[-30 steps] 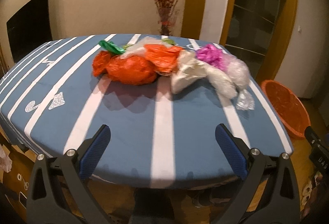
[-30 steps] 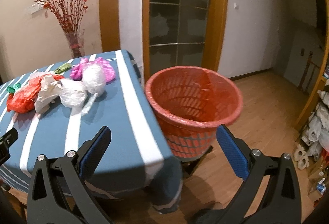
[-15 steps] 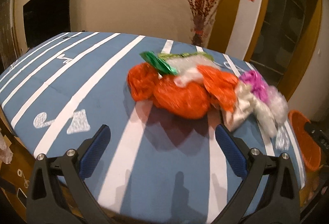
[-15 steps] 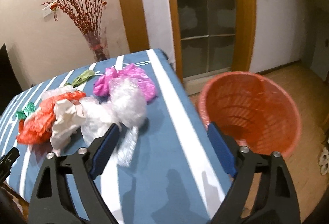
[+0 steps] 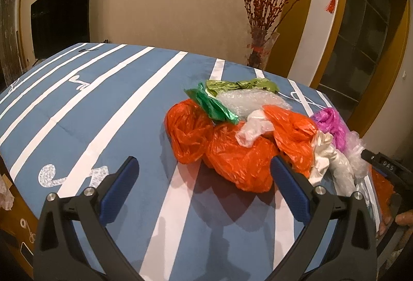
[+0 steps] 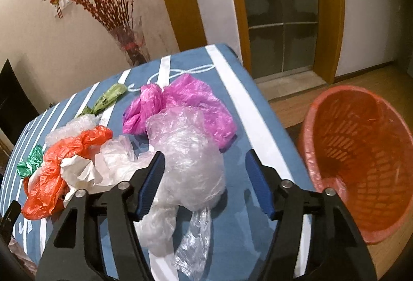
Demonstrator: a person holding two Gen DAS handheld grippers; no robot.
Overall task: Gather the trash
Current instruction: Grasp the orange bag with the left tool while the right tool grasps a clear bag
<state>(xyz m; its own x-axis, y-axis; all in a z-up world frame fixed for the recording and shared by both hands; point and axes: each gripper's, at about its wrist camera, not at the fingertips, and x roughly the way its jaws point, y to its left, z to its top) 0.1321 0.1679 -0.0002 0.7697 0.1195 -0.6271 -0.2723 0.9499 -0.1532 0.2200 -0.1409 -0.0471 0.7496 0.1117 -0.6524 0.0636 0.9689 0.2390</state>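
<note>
Closing in on crumpled bags heaped across the striped bench [image 5: 103,110].
Right tool [image 6: 205,173] narrowing around clear plastic bag [image 6: 188,151], not yet gripping; left tool [image 5: 204,179] gaping, released, near orange bag [image 5: 237,159]; basket [image 6: 361,151] standing right.

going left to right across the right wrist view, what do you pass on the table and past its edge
green bag → orange bag → crumpled white paper → clear plastic bag → white stripe of the tablecloth → orange wastebasket
</note>
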